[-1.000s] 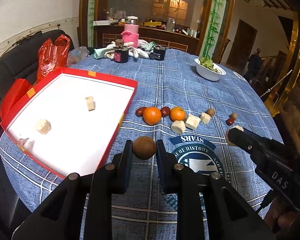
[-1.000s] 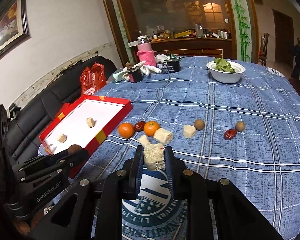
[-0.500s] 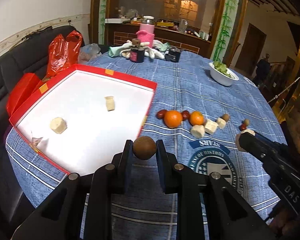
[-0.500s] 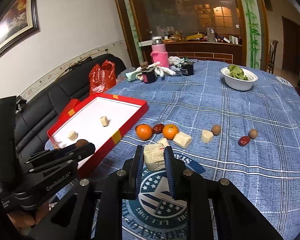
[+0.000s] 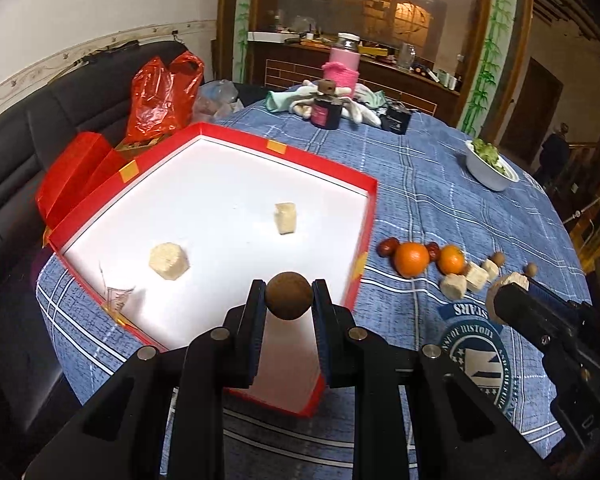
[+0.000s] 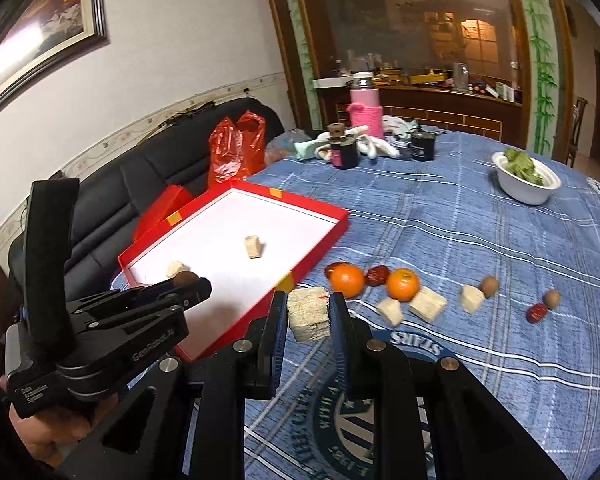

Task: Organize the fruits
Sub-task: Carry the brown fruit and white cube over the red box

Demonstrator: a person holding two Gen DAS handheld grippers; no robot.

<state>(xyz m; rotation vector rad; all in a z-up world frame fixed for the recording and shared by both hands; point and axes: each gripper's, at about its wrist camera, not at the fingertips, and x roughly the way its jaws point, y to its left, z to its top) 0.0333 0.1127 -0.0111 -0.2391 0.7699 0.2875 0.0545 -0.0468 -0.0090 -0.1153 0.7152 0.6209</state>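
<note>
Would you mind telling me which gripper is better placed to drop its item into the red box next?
Left. The left gripper holds its brown fruit above the red box, while the right gripper grips its pale block above the tablecloth, outside the box.

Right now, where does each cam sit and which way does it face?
Left wrist: on the left tongs, facing along them down into the red tray; own fingers clamp a brown round fruit; right tongs intrude at right.
Right wrist: on the right tongs, facing across the blue tablecloth; fingers clamp a pale block; left tongs and hand at left.
Shared: tray, two oranges, white bowl.
</note>
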